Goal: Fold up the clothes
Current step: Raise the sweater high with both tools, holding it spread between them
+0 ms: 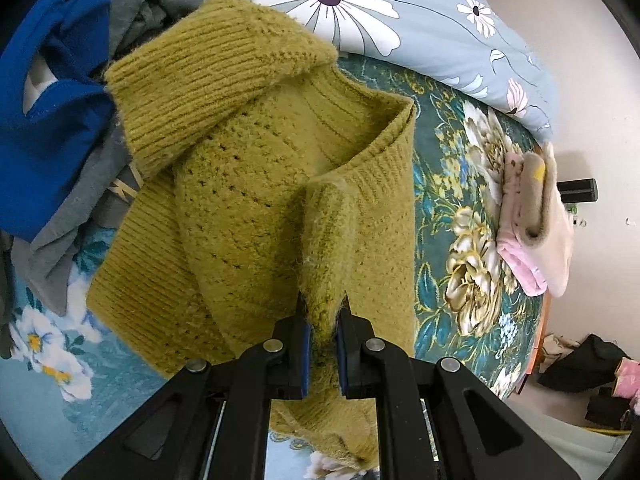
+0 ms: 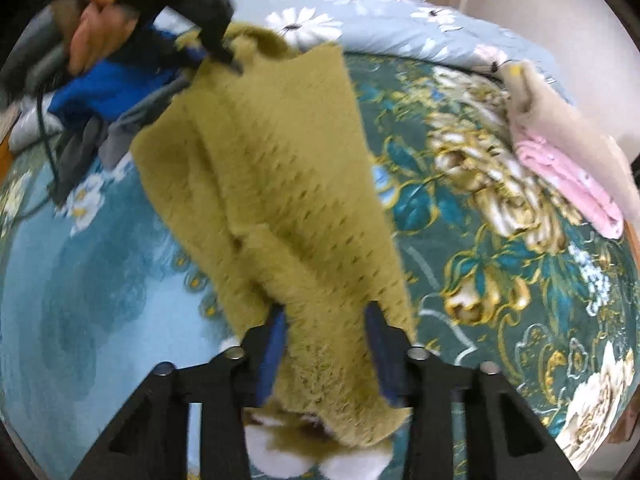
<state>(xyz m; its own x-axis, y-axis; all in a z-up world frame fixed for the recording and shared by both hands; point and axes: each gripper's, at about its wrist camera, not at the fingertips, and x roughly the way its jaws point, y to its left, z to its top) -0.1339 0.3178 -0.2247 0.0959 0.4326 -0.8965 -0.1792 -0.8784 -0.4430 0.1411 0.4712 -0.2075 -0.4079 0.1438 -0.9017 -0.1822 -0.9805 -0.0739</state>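
Observation:
An olive-green knit sweater [image 1: 256, 184] lies partly folded on the flowered bed, its ribbed cuff turned over at the top. My left gripper [image 1: 323, 312] is shut on a fold of the sweater near its collar edge. In the right wrist view the sweater [image 2: 280, 184] stretches from the far left gripper [image 2: 228, 56] down to my right gripper [image 2: 326, 320], whose fingers sit either side of the fabric. The view is blurred, and the fabric bunches between the blue pads [image 2: 272, 344].
A pile of blue and grey clothes [image 1: 56, 120] lies at the left. A folded pink and beige stack [image 1: 532, 224] sits at the bed's right edge. A grey flowered quilt [image 1: 400, 20] lies behind. Dark clothes lie on the floor [image 1: 580, 372].

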